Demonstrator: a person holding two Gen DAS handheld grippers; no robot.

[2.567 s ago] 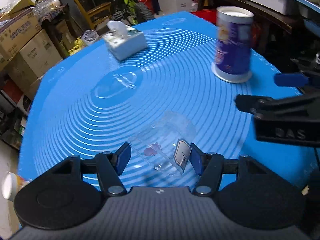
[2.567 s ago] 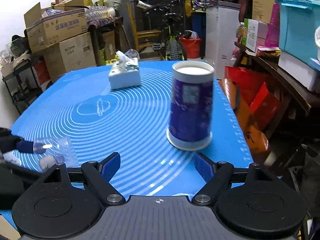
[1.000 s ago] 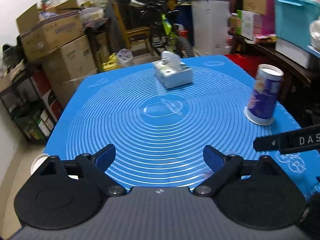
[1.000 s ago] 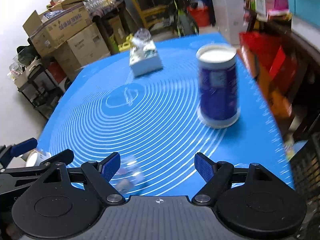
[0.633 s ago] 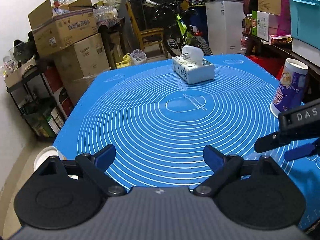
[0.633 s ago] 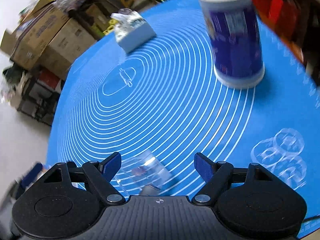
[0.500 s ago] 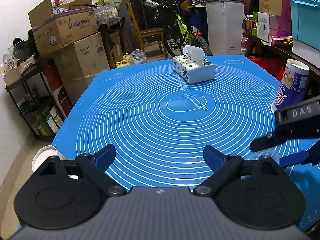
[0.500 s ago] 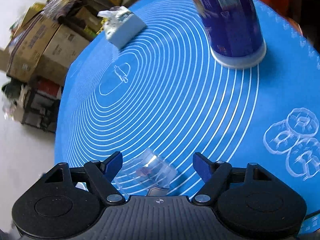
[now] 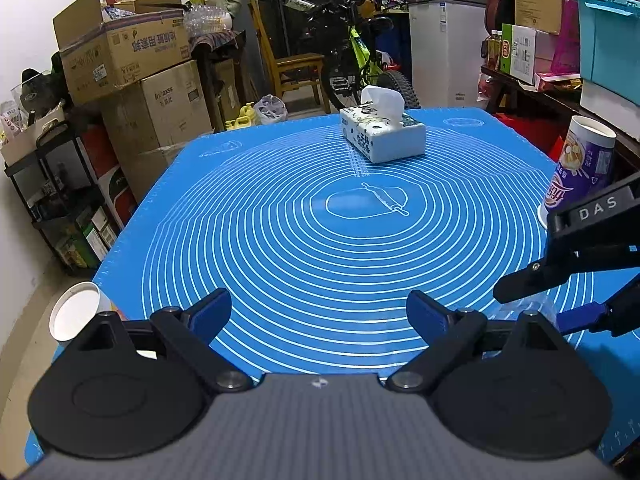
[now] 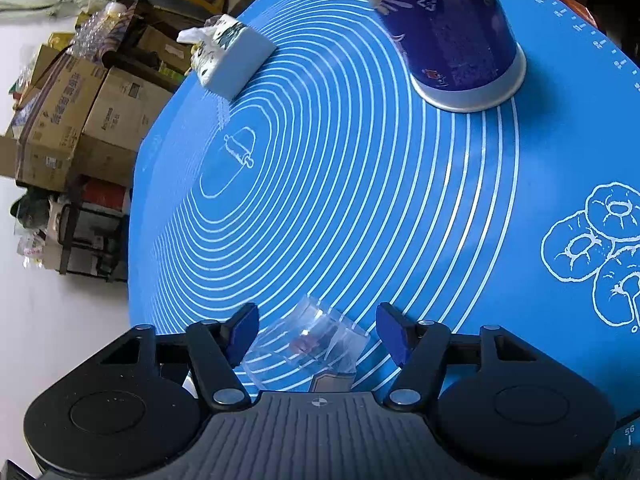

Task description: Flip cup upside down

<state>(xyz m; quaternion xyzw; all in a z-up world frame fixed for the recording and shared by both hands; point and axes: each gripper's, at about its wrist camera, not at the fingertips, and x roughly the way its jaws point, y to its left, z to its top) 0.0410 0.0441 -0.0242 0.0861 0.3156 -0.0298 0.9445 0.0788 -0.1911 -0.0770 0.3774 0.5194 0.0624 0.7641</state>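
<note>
A clear plastic cup [image 10: 306,346] with a red mark lies on its side on the blue mat [image 10: 340,200], near the front edge. My right gripper [image 10: 316,334] is open, tilted down, with the cup lying between its two blue pads, not clamped. In the left wrist view the right gripper [image 9: 544,304] comes in from the right and the cup [image 9: 528,308] shows faintly between its fingers. My left gripper [image 9: 320,312] is open and empty, held back over the mat's near edge.
A tall purple paper cup [image 10: 448,28] stands upright at the mat's right side, also in the left wrist view [image 9: 580,160]. A tissue box [image 9: 382,140] sits at the far middle. A white paper cup [image 9: 76,316] sits off the mat's left corner. Boxes and shelves stand around.
My left gripper let go of the clear cup and drew back and up. My right gripper moved left, tilted down and came around the lying cup, its pads a little closer together.
</note>
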